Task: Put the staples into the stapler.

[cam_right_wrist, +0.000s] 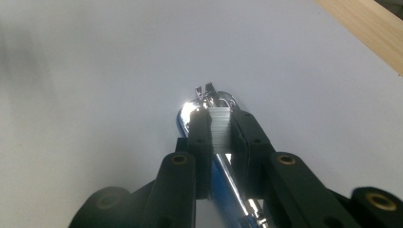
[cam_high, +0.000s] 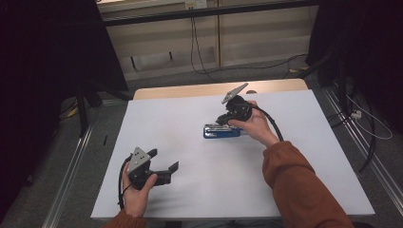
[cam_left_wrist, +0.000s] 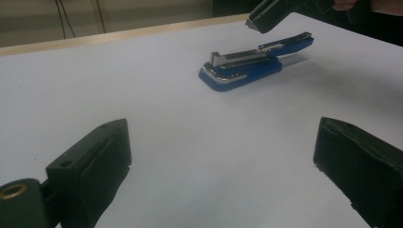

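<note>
The blue stapler [cam_high: 221, 131] lay open mid-surface [cam_high: 190, 199]. The right hand-held gripper [cam_right_wrist: 219, 128], clamped on a strip of staples [cam_right_wrist: 219, 124], should lower it squarely into the magazine channel; the left hand-held gripper [cam_high: 164, 166], jaws apart, could steady the base.

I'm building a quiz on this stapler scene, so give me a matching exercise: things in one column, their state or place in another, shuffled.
Things:
1. left gripper
2. right gripper
3. blue stapler
4. table

States:
A. lies on the white surface
B. jaws wide open, holding nothing
C. white top, wooden far edge
D. jaws closed on a strip of staples

Pairs: 1-B, 2-D, 3-A, 4-C
</note>
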Action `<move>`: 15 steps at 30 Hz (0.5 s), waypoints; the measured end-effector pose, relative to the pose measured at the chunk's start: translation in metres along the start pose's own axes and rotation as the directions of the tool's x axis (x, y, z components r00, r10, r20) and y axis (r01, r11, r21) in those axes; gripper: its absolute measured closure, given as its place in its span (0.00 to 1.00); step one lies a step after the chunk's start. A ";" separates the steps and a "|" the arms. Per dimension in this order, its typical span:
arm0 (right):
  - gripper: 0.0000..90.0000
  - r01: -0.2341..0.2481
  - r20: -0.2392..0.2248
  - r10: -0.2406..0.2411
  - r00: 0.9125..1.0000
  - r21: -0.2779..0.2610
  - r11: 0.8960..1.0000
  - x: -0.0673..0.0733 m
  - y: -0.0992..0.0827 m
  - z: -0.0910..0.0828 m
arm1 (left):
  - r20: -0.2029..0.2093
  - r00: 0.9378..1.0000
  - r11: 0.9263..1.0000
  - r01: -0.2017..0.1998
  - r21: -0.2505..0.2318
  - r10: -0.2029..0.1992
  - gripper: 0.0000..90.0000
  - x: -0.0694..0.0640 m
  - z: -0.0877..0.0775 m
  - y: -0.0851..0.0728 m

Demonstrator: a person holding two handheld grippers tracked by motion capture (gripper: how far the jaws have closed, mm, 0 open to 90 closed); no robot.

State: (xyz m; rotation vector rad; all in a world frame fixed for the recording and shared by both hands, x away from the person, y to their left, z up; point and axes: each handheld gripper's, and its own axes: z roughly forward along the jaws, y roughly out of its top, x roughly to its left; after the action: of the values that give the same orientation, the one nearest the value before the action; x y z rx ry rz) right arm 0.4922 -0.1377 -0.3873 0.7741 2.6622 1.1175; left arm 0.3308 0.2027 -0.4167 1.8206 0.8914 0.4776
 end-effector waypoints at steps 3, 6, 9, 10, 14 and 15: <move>0.88 -0.004 -0.009 0.004 1.000 0.006 1.000 -0.002 0.002 0.004 | -0.002 1.000 1.000 0.004 0.000 -0.004 0.06 0.000 0.000 0.000; 0.88 -0.003 -0.015 0.004 1.000 0.020 1.000 -0.002 0.004 0.008 | -0.003 1.000 1.000 -0.002 0.008 0.002 0.06 -0.001 0.001 0.000; 0.88 0.000 -0.016 0.001 1.000 0.030 1.000 -0.002 0.007 0.010 | 0.002 1.000 1.000 -0.003 0.007 0.003 0.06 -0.001 0.001 0.000; 0.88 -0.001 -0.015 0.002 1.000 0.034 0.999 -0.002 0.007 0.011 | 0.001 1.000 1.000 -0.002 0.009 0.002 0.06 -0.001 0.001 0.000; 0.88 0.016 -0.008 -0.015 1.000 0.035 0.999 -0.002 0.010 0.014 | 0.003 1.000 1.000 -0.005 0.007 0.005 0.06 0.000 0.001 0.000; 0.88 0.021 -0.008 -0.021 1.000 0.036 0.999 -0.002 0.010 0.015 | 0.001 1.000 1.000 -0.004 0.009 0.004 0.06 0.000 0.000 0.000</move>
State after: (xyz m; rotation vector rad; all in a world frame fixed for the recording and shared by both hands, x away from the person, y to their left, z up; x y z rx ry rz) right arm 0.5032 -0.1235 -0.3907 0.7478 2.6977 1.0723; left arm 0.3308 0.2022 -0.4171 1.8309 0.8908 0.4751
